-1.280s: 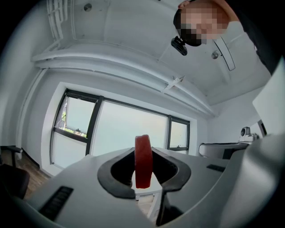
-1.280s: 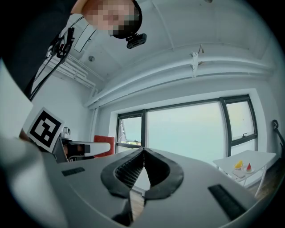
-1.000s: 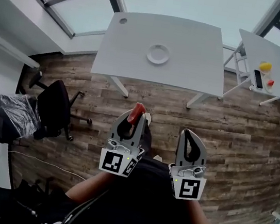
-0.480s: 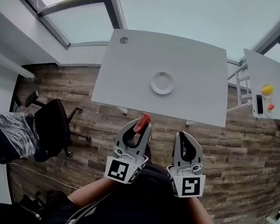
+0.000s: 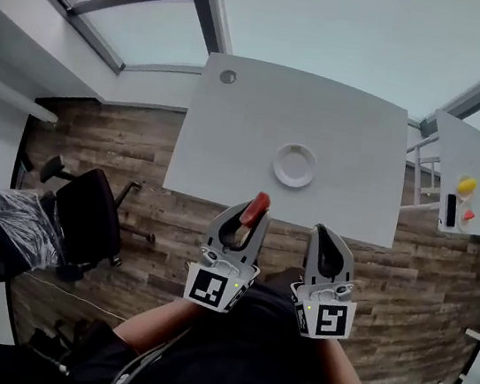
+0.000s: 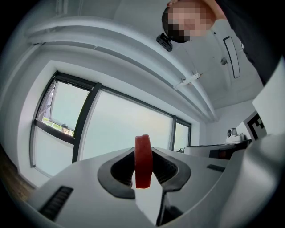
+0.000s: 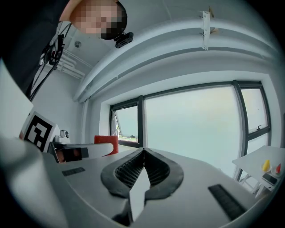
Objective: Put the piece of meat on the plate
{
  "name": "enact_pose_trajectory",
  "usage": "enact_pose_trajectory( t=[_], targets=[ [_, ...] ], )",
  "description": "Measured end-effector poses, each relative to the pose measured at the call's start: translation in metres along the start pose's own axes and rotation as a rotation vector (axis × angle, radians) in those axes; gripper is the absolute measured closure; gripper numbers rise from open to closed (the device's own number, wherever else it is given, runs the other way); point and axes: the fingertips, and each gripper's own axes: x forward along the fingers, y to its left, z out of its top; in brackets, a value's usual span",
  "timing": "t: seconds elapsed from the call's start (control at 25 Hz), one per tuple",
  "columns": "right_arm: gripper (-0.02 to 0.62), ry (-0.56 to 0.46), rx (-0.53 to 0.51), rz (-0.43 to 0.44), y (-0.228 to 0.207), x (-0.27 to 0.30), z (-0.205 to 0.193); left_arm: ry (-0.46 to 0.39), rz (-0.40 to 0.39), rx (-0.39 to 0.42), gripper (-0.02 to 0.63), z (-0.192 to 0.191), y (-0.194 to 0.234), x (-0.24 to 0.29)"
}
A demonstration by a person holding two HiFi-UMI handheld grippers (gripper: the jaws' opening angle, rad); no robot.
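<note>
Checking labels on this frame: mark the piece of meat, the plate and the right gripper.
piece of meat [image 5: 257, 208], head view, middle of the red slice.
plate [image 5: 294, 165], head view, its bare centre.
right gripper [image 7: 143, 152], right gripper view, where the closed fingertips meet.

Matt wht table [image 5: 250, 125], rough wood-plank floor [image 5: 122, 142]

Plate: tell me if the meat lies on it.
No, the plate is bare; the meat sits clamped in the left gripper.
</note>
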Motion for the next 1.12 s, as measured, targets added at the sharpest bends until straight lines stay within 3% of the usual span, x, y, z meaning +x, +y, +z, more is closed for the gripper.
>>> enact_pose_trajectory(
  t=[0.4, 0.6, 1.12],
  targets=[
    [0.591, 0.000, 0.020, 0.080, -0.006, 0.032, 0.001, 0.051, 0.027, -0.042, 0.511, -0.019, 0.010, 0.031],
    [0.591, -0.020, 0.012, 0.060, -0.033, 0.042, 0.011, 0.059, 0.058, -0.075, 0.511, -0.017, 0.026, 0.061],
    [0.591, -0.039, 0.027, 0.034, -0.070, 0.066, 0.009, 0.210, -0.034, -0.028, 0.511, -0.085, 0.025, 0.121]
  ],
)
